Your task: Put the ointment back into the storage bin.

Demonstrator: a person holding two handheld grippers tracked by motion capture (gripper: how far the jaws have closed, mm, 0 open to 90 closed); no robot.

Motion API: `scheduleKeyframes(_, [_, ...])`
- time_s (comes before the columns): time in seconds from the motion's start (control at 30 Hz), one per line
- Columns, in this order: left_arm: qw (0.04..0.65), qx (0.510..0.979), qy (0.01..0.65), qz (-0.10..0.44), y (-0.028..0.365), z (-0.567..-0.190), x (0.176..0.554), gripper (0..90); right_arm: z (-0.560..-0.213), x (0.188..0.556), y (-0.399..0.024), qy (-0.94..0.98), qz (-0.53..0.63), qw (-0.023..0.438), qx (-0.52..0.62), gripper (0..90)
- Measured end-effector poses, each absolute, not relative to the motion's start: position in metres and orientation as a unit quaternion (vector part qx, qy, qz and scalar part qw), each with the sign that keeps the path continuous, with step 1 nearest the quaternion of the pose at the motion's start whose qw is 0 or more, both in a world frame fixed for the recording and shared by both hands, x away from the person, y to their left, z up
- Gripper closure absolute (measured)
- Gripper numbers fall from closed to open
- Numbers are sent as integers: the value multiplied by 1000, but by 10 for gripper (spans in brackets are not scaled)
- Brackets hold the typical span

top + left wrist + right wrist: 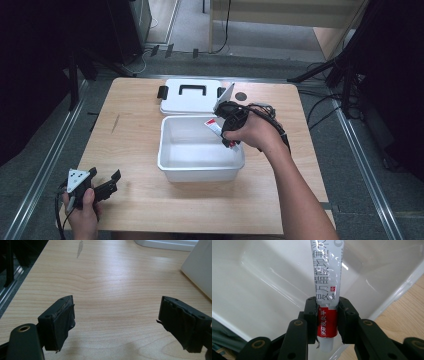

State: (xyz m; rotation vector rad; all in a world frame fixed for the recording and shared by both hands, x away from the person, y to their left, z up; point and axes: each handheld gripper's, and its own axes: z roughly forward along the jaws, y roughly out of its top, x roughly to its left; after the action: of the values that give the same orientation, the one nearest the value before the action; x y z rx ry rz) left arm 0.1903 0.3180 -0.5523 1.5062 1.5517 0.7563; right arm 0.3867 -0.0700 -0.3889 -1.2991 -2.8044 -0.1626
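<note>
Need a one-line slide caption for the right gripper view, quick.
Right gripper holding a red-and-white tube over the open white bin.

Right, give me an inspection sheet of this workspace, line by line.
Surface: light wooden table, with a dark streak near its left edge.
Job's things: open white plastic box at centre; its white lid with black handle lies flat behind it; red-and-white printed tube held over the box.
Clutter: small dark round mark beside the lid, nature unclear.
Grippers: left tongs open near the table's front left corner, holding nothing; right tongs shut on the tube's red end.
Cables: black cable trails from the right tongs over the wrist.
Surroundings: grey floor, black stand legs, floor cables, wooden furniture behind.
</note>
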Motion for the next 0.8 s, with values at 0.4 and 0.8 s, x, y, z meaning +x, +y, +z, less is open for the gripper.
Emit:
scheduleKeyframes(0.4, [413,599,618,298,318,-552,191,141,-410,387,-64,-911,-35,16,-410,725])
scheduleKeyframes(0.8, [412,601,618,296,319,-552,191,140,-429,383,-51,-920,-19,-10,-391,725])
